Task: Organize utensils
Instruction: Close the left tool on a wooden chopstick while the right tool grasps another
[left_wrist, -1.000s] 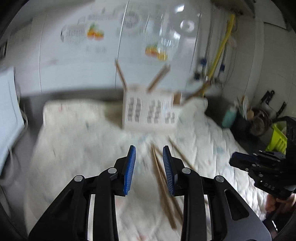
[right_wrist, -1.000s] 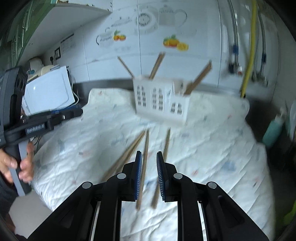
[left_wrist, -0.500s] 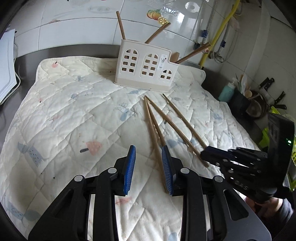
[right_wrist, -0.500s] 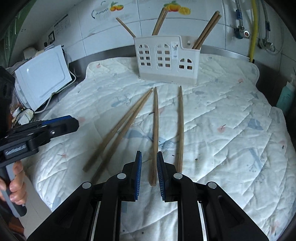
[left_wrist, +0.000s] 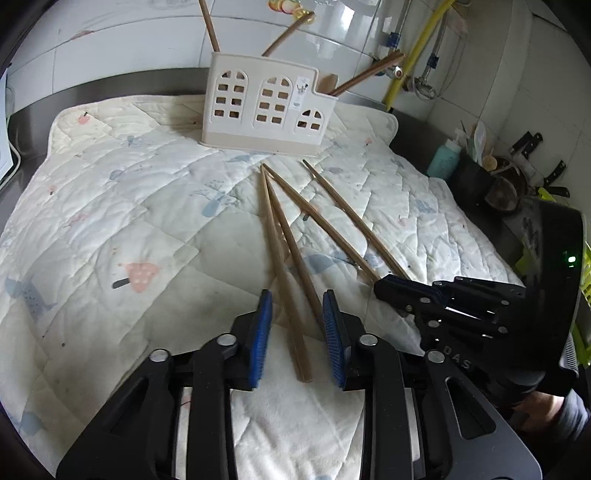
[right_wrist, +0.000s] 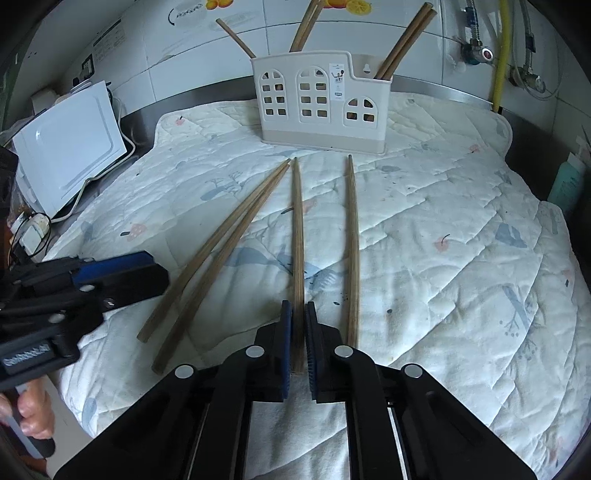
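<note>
Several wooden chopsticks lie on a quilted mat (left_wrist: 129, 221) in front of a white utensil holder (left_wrist: 266, 107) with window cut-outs, in which more chopsticks stand. My left gripper (left_wrist: 297, 328) is low over the mat with a pair of chopsticks (left_wrist: 280, 236) between its blue pads. Its jaws are closing, with gaps still showing at both pads. My right gripper (right_wrist: 298, 317) is shut on the near end of the middle chopstick (right_wrist: 297, 229). Another chopstick (right_wrist: 352, 240) lies just to its right. The left gripper (right_wrist: 155, 273) shows at the left of the right wrist view.
A white appliance (right_wrist: 66, 147) with cables stands left of the mat. A teal bottle (left_wrist: 445, 158), a dark pot (left_wrist: 502, 188) and knives crowd the counter at the right. A tiled wall with pipes rises behind the holder (right_wrist: 317, 103). A hand (right_wrist: 33, 413) grips the left handle.
Both grippers have come down toward the mat. The right jaws have shut on the middle chopstick. The left jaws have narrowed around the pair of chopsticks.
</note>
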